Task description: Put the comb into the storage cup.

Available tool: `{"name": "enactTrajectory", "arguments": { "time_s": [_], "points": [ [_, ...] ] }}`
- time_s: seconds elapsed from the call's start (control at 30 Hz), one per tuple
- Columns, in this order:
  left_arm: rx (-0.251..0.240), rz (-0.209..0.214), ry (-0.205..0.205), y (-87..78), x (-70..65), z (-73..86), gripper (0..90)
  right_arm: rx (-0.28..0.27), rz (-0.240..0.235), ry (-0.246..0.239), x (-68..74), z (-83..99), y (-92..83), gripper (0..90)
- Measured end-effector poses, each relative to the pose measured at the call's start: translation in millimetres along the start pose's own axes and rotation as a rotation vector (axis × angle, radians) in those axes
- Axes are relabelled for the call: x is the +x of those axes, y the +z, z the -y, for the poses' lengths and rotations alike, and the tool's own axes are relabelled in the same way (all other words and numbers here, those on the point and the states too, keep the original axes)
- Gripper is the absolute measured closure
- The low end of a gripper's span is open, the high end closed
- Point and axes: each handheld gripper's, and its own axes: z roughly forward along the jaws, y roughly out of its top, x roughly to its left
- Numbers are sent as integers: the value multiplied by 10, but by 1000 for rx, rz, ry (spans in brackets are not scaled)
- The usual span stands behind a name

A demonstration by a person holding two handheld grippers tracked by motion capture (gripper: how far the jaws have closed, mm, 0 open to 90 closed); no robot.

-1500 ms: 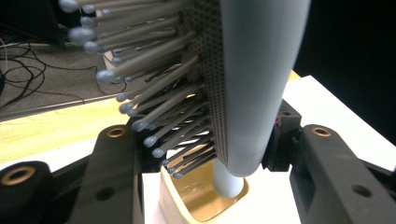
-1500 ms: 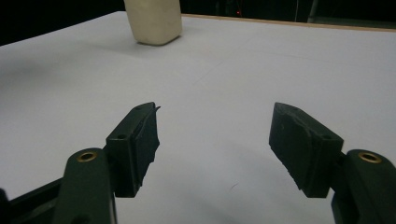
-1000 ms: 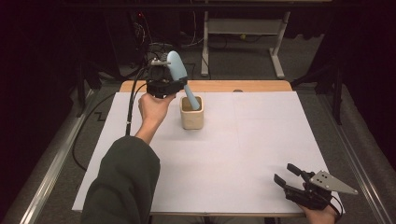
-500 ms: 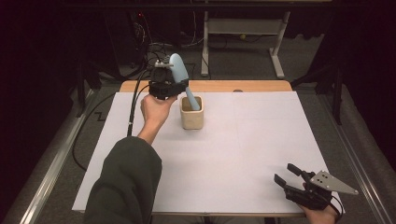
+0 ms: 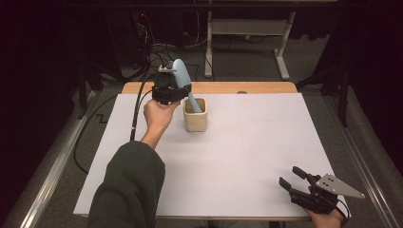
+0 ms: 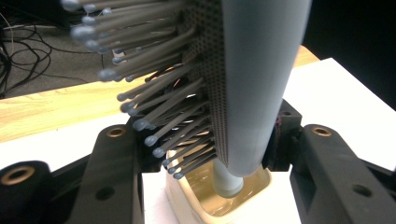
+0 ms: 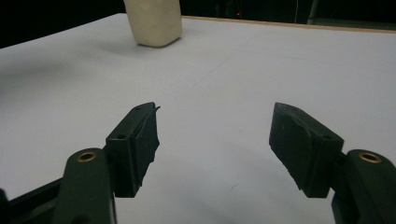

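- The left gripper (image 5: 172, 91) is seen at about 11 o'clock on the counter (image 5: 228, 166), held up above the white sheet by the left hand (image 5: 158, 115).
- A light-blue hairbrush (image 5: 180, 76) is clamped at its head between the jaws of the left gripper; in the left gripper view the brush (image 6: 252, 79) stands between the two black jaws, bristles turned to 9 o'clock.
- The brush is held tilted, its head toward 11 o'clock in the high view and its handle slanting down toward 5 o'clock.
- The handle's lower end is seen inside the mouth of a cream cup (image 5: 195, 115); whether it touches the cup's bottom cannot be told.
- The cup (image 6: 224, 205) stands upright on the sheet, just beside the left hand at its 3 o'clock.
- The right gripper (image 5: 295, 183) is held low at about 5 o'clock on the counter, well apart from the cup.
- Its jaws are spread wide, and nothing is held between them; bare white sheet is seen in the gap in the right gripper view (image 7: 215, 135).
- The cup (image 7: 153, 21) is seen far off at 11 o'clock in that view.
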Motion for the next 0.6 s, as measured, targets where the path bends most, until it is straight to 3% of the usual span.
{"name": "enactTrajectory", "arguments": {
  "time_s": [0.6],
  "points": [
    [21, 9, 6, 61, -27, 44, 520, -3, -3, 0, 0, 0, -3, 333]
  ]
}}
